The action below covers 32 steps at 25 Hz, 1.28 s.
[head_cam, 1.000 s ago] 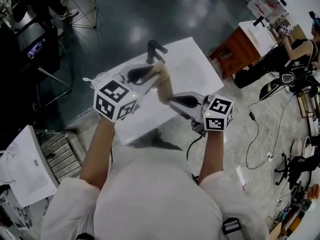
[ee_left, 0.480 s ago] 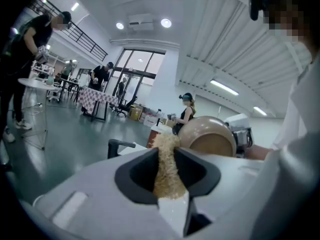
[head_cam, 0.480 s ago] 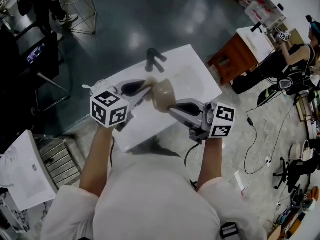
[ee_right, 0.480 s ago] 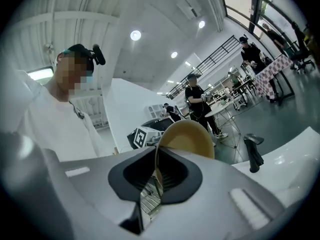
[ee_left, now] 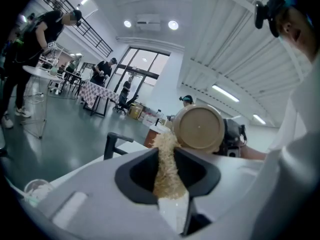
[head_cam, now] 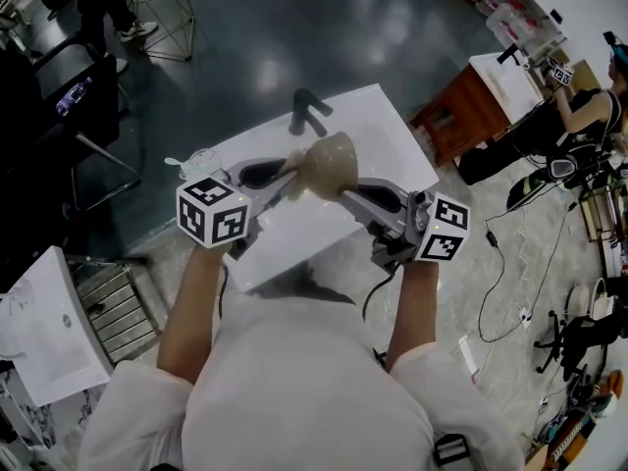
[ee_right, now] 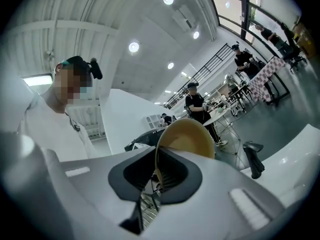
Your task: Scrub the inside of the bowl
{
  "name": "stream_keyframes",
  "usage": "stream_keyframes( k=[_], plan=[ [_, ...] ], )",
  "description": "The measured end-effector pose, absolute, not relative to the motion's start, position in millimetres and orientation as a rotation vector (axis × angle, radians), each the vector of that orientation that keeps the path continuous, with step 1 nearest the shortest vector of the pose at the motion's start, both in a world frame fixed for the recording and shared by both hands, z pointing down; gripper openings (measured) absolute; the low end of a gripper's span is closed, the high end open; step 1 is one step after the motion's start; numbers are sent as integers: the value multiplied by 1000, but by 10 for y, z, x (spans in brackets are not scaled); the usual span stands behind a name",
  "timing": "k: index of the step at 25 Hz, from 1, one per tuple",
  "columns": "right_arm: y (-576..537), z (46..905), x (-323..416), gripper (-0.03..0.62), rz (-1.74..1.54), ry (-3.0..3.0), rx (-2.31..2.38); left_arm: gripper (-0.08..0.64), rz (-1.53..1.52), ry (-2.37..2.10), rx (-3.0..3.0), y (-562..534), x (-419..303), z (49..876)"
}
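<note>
A tan bowl point(head_cam: 329, 163) hangs in the air over the white sink point(head_cam: 388, 130), tilted on its side. My right gripper point(head_cam: 345, 194) is shut on its rim, and the right gripper view shows the bowl point(ee_right: 189, 138) with its rim pinched between the jaws. My left gripper point(head_cam: 287, 177) is shut on a tan fibrous scrub pad point(ee_left: 166, 166). The pad's far end touches the bowl point(ee_left: 200, 128) at its lower left outer wall. In the left gripper view the bowl's flat base faces the camera, and its inside is hidden.
A dark faucet point(head_cam: 306, 106) stands at the sink's far edge. A clear glass point(head_cam: 196, 160) sits on the sink's left corner. A second white basin point(head_cam: 44, 332) lies at lower left, a wooden cabinet point(head_cam: 461, 106) at right. Other people stand around the room.
The right gripper has risen and tipped the bowl up, so its outer wall now faces the head camera. The left gripper has sunk slightly and rolled, still holding the pad.
</note>
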State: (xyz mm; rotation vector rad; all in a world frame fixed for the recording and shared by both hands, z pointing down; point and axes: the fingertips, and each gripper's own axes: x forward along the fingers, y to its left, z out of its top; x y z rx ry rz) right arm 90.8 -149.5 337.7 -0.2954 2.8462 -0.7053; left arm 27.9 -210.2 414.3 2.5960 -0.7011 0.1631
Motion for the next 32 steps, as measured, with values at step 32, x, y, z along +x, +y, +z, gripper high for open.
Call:
stream_keyframes(
  k=[32],
  plan=[
    [-1300,4070,899,20,-735,3208,-446,99,311,-758,2890,-2070,594,3606]
  ],
)
